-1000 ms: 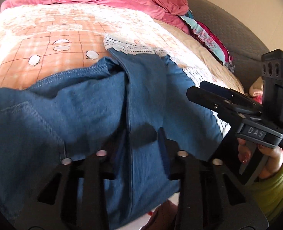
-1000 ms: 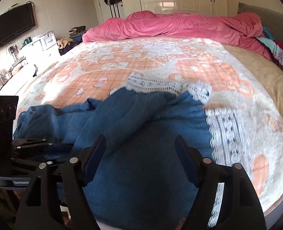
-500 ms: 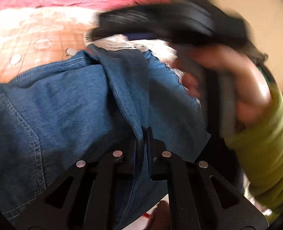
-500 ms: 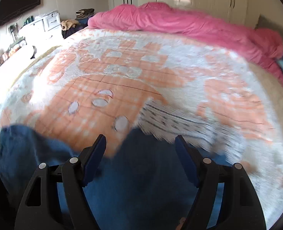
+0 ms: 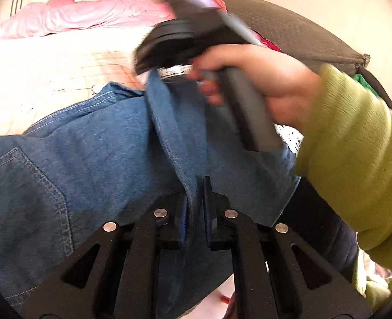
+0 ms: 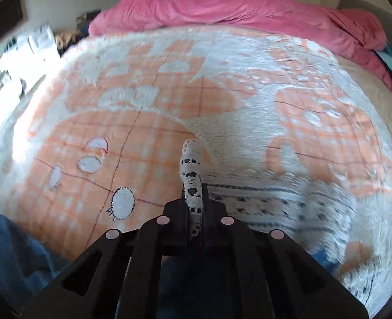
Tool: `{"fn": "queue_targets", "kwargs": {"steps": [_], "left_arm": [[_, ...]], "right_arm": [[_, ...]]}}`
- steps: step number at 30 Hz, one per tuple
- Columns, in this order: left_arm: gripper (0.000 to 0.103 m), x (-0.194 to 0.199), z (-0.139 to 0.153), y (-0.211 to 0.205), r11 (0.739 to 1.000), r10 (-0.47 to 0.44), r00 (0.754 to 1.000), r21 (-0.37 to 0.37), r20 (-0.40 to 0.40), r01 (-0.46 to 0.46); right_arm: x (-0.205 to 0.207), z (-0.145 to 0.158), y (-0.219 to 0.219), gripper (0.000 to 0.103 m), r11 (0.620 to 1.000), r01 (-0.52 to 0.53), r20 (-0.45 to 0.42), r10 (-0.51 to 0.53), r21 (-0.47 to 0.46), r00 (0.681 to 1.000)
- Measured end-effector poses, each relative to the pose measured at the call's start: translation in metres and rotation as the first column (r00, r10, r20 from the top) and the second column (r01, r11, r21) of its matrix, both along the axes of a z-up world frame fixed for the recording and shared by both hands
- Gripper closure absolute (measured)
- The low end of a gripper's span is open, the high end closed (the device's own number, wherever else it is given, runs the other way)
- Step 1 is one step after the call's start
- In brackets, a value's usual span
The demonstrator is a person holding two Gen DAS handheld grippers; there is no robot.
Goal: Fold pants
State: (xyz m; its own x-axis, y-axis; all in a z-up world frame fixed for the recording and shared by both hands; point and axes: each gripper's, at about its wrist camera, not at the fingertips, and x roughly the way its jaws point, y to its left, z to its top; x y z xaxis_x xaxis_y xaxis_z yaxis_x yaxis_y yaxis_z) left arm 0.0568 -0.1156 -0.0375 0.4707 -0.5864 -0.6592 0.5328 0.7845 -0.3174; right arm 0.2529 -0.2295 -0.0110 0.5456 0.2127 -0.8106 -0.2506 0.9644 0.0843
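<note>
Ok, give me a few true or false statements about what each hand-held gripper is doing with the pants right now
1. The left hand-held gripper is shut on the denim pants. True.
2. The right hand-held gripper is open. False: it is shut on the pants' white lace hem.
3. The pants lie on an orange and white blanket. True.
4. The duvet at the far end is green. False: pink.

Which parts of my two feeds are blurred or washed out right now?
Left wrist view: the right hand-held gripper and the hand holding it are motion-smeared, the blanket is blown out pale, while the pants stay sharp. Right wrist view: the lace trim is crisp, the blanket's edges streaked.
</note>
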Motion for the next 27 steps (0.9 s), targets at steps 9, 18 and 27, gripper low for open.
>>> {"fn": "queue_targets", "kwargs": {"steps": [9, 18, 27], "left_arm": [[0.081, -0.005, 0.004, 0.008, 0.999, 0.042, 0.997, 0.019, 0.059, -0.044], [0.098, -0.02, 0.016, -0.005, 0.996, -0.022, 0.991, 0.094, 0.132, 0.01], [0.098, -0.022, 0.007, -0.016, 0.989, -0.055, 0.99, 0.144, 0.129, 0.036]], "right_arm": [[-0.088, 0.048, -0.104, 0.096, 0.952, 0.137, 0.078, -0.164, 0.274, 0.983], [-0.183, 0.035, -0.18, 0.091, 0.875, 0.295, 0.013, -0.325, 0.383, 0.946], [-0.22, 0.007, -0.205, 0.062, 0.855, 0.37, -0.051, -0.378, 0.364, 0.924]]}}
